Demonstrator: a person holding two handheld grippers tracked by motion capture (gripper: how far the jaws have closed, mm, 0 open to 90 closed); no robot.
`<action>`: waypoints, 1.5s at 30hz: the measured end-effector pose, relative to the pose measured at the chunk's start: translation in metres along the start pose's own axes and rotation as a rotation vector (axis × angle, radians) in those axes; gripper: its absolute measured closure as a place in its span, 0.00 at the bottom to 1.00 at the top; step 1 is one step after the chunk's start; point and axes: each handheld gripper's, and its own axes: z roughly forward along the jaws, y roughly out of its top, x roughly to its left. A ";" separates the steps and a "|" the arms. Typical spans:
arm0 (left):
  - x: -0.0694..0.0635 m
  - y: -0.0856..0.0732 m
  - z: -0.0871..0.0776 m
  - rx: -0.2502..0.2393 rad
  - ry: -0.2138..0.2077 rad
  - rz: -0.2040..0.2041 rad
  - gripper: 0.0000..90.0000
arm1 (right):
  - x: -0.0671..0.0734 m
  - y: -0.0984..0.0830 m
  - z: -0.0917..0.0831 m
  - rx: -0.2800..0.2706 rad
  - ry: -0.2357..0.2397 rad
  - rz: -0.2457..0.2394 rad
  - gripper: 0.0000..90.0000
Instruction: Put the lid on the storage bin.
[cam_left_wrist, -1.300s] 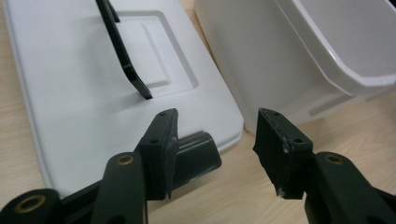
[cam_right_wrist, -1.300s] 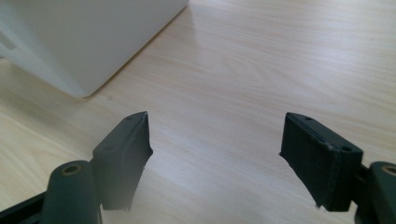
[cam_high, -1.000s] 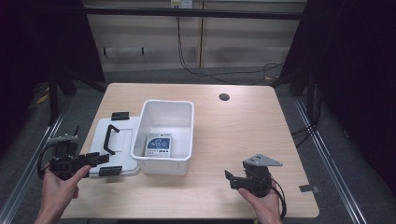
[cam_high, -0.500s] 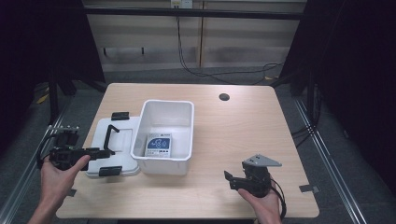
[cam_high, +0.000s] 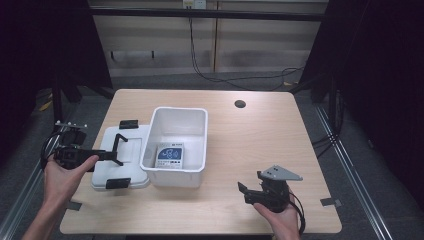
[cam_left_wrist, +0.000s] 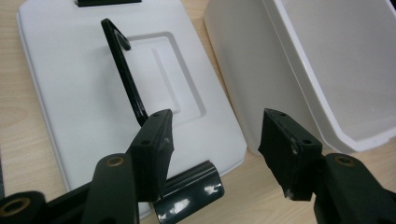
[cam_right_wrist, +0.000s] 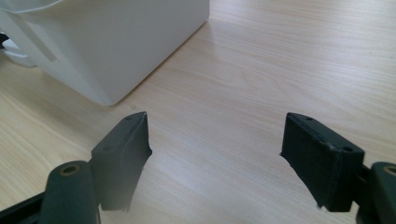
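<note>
1. A white lid (cam_high: 122, 162) with a black handle (cam_left_wrist: 125, 74) standing up and black end clips lies flat on the table
2. Just beside it stands an open white tub (cam_high: 177, 120)

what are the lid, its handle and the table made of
Lid: looks like white moulded plastic, matte, with a pressed-in panel. Handle: probably black plastic, glossy where light catches it. Table: pale wood or wood-look laminate, showing fine grain lines.

The left gripper (cam_high: 107, 156) pulls back leftward off the lid (cam_high: 112, 172), now at its handle (cam_high: 118, 147); its jaws have just been opening then closing slightly, with nothing between them.
</note>
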 end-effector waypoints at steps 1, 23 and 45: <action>0.000 0.001 0.000 0.011 0.001 -0.005 0.50 | 0.000 0.000 0.000 0.003 0.005 0.002 0.26; 0.013 0.029 0.025 0.180 0.115 -0.013 0.65 | 0.006 0.000 0.004 0.020 0.043 -0.017 0.25; 0.019 0.064 0.057 0.300 0.241 -0.070 0.75 | 0.007 -0.001 0.006 0.045 0.059 -0.025 0.24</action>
